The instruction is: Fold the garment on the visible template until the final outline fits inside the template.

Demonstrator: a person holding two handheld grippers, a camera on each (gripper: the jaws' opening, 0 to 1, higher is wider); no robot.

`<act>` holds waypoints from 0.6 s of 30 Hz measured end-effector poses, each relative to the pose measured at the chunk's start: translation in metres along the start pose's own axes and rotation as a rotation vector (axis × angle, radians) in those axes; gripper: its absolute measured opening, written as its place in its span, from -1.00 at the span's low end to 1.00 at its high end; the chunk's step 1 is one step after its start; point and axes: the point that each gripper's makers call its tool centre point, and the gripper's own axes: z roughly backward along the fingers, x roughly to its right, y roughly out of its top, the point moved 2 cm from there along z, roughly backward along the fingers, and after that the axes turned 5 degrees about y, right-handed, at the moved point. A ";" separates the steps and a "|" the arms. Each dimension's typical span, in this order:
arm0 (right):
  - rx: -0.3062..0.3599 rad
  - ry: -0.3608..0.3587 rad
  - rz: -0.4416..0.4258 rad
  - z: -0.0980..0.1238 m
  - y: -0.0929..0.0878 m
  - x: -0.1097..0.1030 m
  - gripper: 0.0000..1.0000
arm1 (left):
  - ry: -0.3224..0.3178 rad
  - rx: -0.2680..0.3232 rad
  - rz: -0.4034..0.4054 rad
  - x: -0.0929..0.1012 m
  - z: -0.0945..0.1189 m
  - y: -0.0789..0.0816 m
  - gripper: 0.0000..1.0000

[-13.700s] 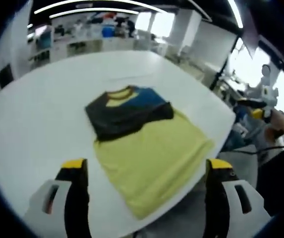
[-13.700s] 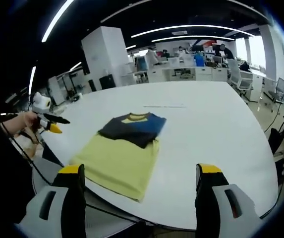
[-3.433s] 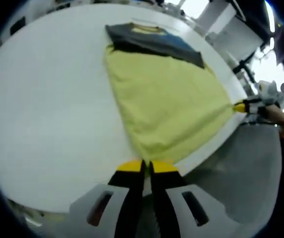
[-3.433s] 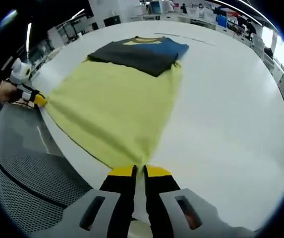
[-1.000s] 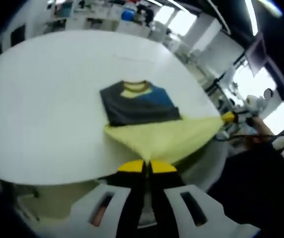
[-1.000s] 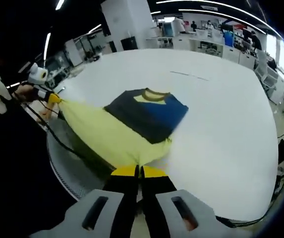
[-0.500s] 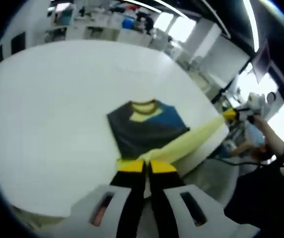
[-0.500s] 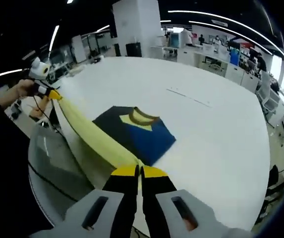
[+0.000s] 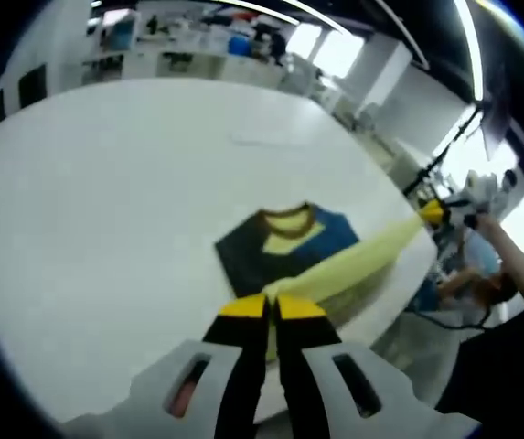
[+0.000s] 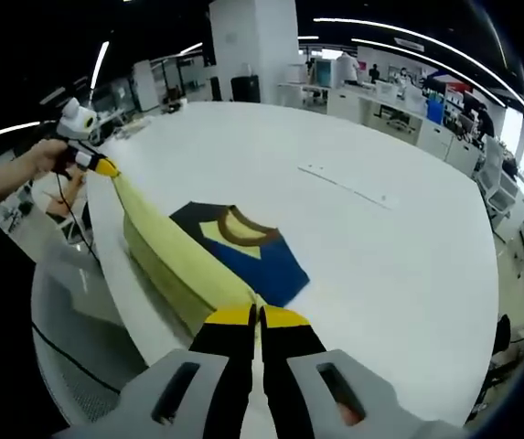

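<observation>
A wide white counter (image 9: 106, 201) carries the garment (image 10: 243, 251), its dark and blue collar end lying flat near the middle. The yellow hem (image 9: 353, 261) is lifted and stretched taut between both tongs: the left tongs (image 9: 272, 309) and the right tongs (image 10: 257, 317) each pinch one hem corner.

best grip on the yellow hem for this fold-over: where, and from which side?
Grip the yellow hem at its two end corners, coming in from the table's near edge. Both tools are already shut there: the left tool and the right tool. The hem hangs taut between them above the dark collar end.
</observation>
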 end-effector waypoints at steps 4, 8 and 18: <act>-0.011 0.003 -0.006 -0.012 0.002 0.010 -0.96 | 0.002 -0.013 0.012 -0.010 -0.016 0.006 -1.00; -0.026 0.004 -0.005 -0.023 0.003 0.019 -0.95 | 0.003 -0.034 0.014 -0.017 -0.031 0.010 -1.00; -0.069 0.015 -0.017 -0.055 0.002 0.039 -0.95 | 0.012 -0.081 0.044 -0.038 -0.063 0.011 -1.00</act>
